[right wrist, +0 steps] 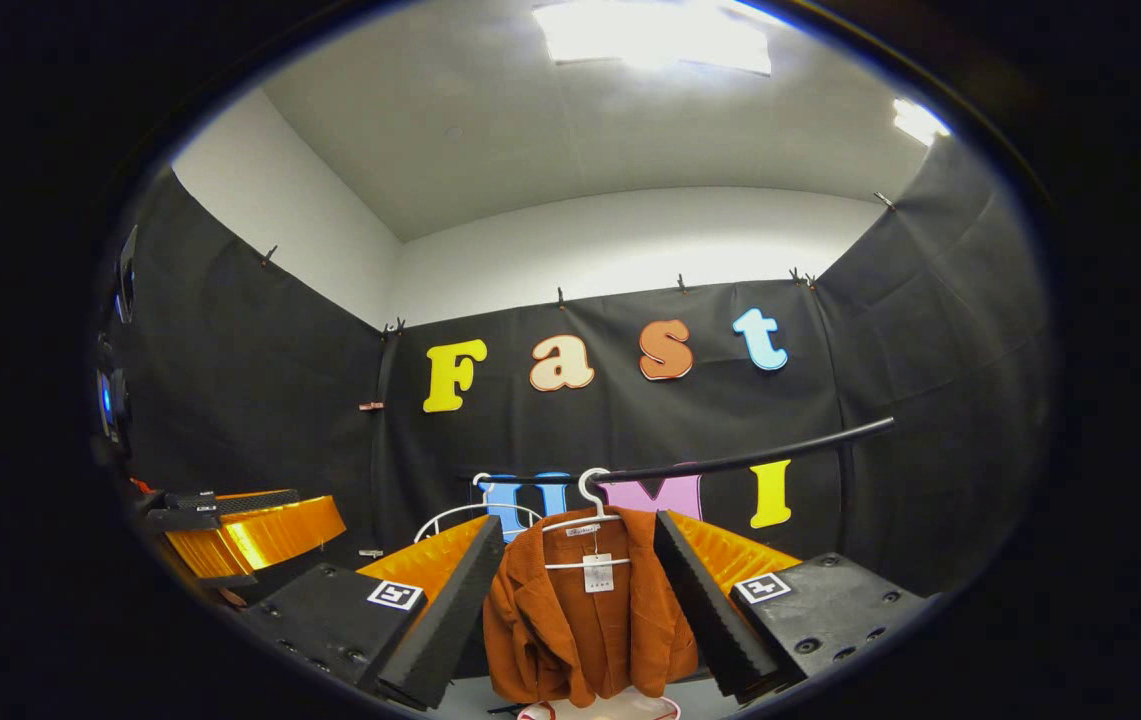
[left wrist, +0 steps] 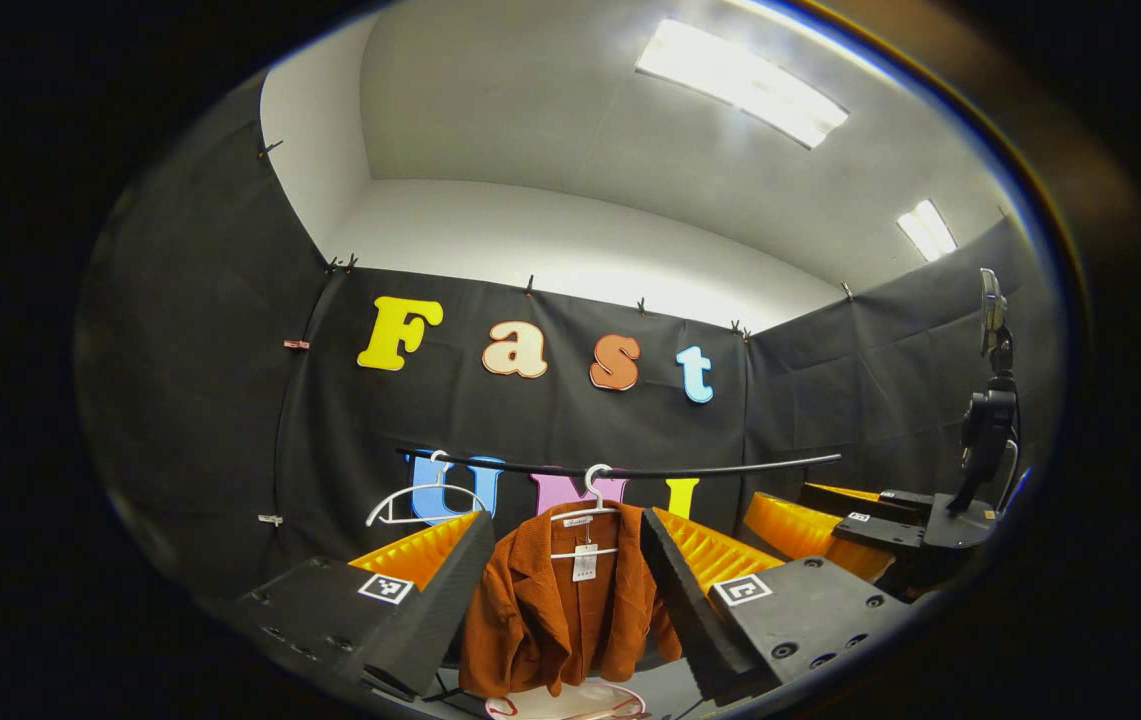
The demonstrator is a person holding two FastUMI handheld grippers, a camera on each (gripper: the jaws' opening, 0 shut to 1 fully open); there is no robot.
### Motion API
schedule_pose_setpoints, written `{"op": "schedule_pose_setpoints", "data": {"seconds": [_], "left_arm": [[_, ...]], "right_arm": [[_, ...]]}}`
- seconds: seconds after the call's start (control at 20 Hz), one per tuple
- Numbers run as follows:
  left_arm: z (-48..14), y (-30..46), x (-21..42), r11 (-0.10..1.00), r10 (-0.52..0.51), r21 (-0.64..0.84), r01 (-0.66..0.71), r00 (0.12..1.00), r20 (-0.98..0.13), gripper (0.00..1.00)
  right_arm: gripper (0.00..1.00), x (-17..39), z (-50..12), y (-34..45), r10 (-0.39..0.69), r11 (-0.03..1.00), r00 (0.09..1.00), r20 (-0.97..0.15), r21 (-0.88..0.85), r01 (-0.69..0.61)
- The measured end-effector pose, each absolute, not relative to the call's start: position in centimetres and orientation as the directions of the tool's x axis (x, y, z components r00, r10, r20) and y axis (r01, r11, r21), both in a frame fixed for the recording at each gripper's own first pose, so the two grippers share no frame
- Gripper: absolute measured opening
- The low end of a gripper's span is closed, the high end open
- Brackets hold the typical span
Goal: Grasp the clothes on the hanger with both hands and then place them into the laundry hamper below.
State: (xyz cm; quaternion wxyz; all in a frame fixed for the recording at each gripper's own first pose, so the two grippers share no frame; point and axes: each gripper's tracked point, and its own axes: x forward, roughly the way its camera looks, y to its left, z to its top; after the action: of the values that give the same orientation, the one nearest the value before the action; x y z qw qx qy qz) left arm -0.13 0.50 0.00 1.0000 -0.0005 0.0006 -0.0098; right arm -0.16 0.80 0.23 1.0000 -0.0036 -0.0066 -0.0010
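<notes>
Clothes: one rust-brown jacket, hung on a white hanger near the middle of a black rail, paper tag at the collar. An empty white hanger hung beside it. Left gripper and right gripper were spread wide, short of the garment, holding nothing. A pale rim below, possibly the laundry hamper, was barely visible.

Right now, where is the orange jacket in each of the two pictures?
Left gripper view: the orange jacket hangs low in the middle, between that gripper's two open fingers.
Right gripper view: the jacket again hangs low in the middle, between that gripper's open fingers.
Shared landmark: the white hanger holding the jacket on the black rail, with a white tag at the collar.
</notes>
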Motion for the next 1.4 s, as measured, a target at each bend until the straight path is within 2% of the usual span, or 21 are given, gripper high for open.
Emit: {"op": "schedule_pose_setpoints", "data": {"seconds": [0.5, 0.8, 1.15, 1.4], "left_arm": [[-0.9, 1.4, 0.5, 0.998, -0.052, -0.021, 0.052, 0.999, -0.016, 0.93], [-1.8, 3.0, 1.3, 0.995, -0.092, -0.04, 0.091, 0.995, -0.03, 0.93], [-4.4, 3.6, 2.8, 0.988, -0.136, -0.087, 0.129, 0.988, -0.072, 0.93], [-7.0, 3.1, 5.4, 0.986, -0.152, -0.083, 0.143, 0.982, -0.108, 0.93]], "right_arm": [[0.97, 0.1, -0.5, 1.4, -0.035, 0.999, 0.999, 0.007, -0.032, 0.035], [0.97, 0.3, -1.2, 1.7, -0.09, 0.995, 0.996, 0.001, -0.049, 0.09], [0.97, 0.2, -3.4, 0.8, -0.159, 0.984, 0.987, -0.033, -0.087, 0.156], [0.97, 2.5, -5.7, -1.1, -0.188, 0.979, 0.98, -0.058, -0.091, 0.182]]}}
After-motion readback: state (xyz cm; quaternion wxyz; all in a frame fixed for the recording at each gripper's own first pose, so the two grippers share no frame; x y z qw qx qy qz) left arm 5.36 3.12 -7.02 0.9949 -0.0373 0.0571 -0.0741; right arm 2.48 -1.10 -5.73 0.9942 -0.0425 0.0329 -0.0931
